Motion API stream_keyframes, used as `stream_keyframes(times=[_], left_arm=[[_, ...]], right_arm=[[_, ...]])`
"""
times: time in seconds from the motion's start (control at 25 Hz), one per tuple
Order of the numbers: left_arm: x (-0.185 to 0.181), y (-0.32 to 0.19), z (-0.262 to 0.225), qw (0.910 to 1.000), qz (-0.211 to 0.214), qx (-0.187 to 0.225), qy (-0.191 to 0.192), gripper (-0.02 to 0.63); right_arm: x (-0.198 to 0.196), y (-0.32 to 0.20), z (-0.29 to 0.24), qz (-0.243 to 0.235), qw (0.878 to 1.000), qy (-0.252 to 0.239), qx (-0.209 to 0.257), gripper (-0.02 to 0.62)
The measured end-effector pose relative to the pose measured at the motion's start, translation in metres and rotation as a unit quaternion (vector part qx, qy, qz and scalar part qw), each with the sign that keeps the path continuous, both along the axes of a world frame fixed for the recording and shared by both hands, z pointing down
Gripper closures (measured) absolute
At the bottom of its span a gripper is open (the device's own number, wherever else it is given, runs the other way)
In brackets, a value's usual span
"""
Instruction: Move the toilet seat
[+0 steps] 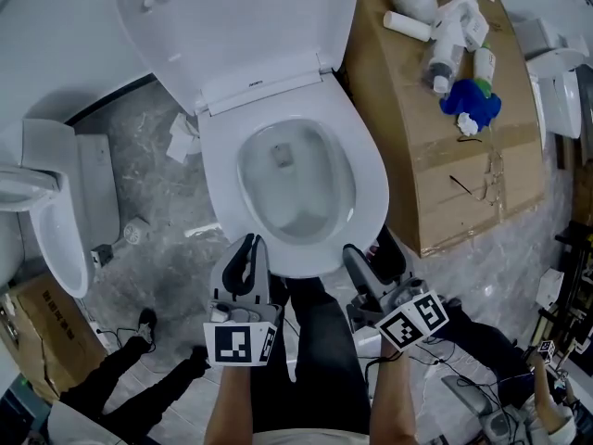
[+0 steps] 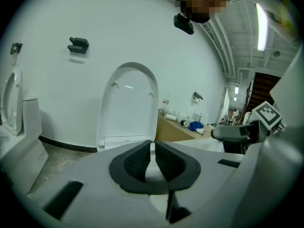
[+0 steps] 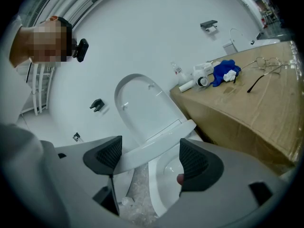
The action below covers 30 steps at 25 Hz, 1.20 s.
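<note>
Head view: a white toilet is seen from steeply above. Its lid (image 1: 232, 17) is raised against the wall. The toilet seat (image 1: 371, 184) lies over the bowl. Two handheld grippers are held at the seat's near rim. The left gripper (image 1: 248, 244) is placed on the front edge, left of centre. The right gripper (image 1: 372, 258) is set just beside the front edge, right of centre. A cardboard box (image 1: 445, 184) stands to the right of the toilet, and bottles and a blue cloth (image 1: 471, 100) are laid on top of it.

Left gripper view: the jaws of the left gripper (image 2: 152, 158) are drawn almost together, and only a thin white sliver, the seat's front edge, is pinched between them. The raised lid (image 2: 128, 103) is seen straight ahead against the white wall.

Right gripper view: the jaws of the right gripper (image 3: 154, 158) are spread wide. The seat (image 3: 156, 146) is seen edge-on as a tilted white band crossing the gap between the pads, lifted clear of the bowl (image 3: 164, 184) below. Whether either pad touches it cannot be told. The cardboard box (image 3: 247, 113) is seen at the right.
</note>
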<state>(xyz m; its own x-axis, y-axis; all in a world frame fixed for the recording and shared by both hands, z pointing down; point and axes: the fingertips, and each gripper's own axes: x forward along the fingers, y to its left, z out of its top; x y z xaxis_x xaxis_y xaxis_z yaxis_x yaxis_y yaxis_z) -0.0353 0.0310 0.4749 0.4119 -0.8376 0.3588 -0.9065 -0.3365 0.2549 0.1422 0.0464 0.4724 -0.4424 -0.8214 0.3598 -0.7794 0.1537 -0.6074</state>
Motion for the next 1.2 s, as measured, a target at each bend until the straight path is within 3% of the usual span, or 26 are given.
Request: stream_keyframes(times=[0.4, 0.48, 0.56, 0.68, 1.2], left_arm=[[-0.005, -0.015, -0.022, 0.9996, -0.011, 0.024, 0.004, 0.566], [-0.005, -0.017, -0.025, 0.9996, -0.010, 0.027, 0.004, 0.566], [-0.006, -0.019, -0.028, 0.9995, -0.010, 0.030, 0.005, 0.566], [-0.008, -0.022, -0.031, 0.9993, -0.011, 0.034, 0.007, 0.567], [-0.015, -0.039, -0.055, 0.9976, -0.020, 0.065, 0.018, 0.575]], right_arm=[[0.000, -0.013, -0.019, 0.045, 0.999, 0.000, 0.013, 0.226], [0.001, -0.015, -0.025, 0.051, 0.998, 0.024, 0.025, 0.225], [0.000, -0.016, -0.035, 0.040, 0.994, 0.083, 0.051, 0.229], [-0.005, -0.020, -0.045, 0.014, 0.989, 0.128, 0.077, 0.282], [-0.018, -0.039, -0.075, -0.033, 0.980, 0.156, 0.121, 0.446]])
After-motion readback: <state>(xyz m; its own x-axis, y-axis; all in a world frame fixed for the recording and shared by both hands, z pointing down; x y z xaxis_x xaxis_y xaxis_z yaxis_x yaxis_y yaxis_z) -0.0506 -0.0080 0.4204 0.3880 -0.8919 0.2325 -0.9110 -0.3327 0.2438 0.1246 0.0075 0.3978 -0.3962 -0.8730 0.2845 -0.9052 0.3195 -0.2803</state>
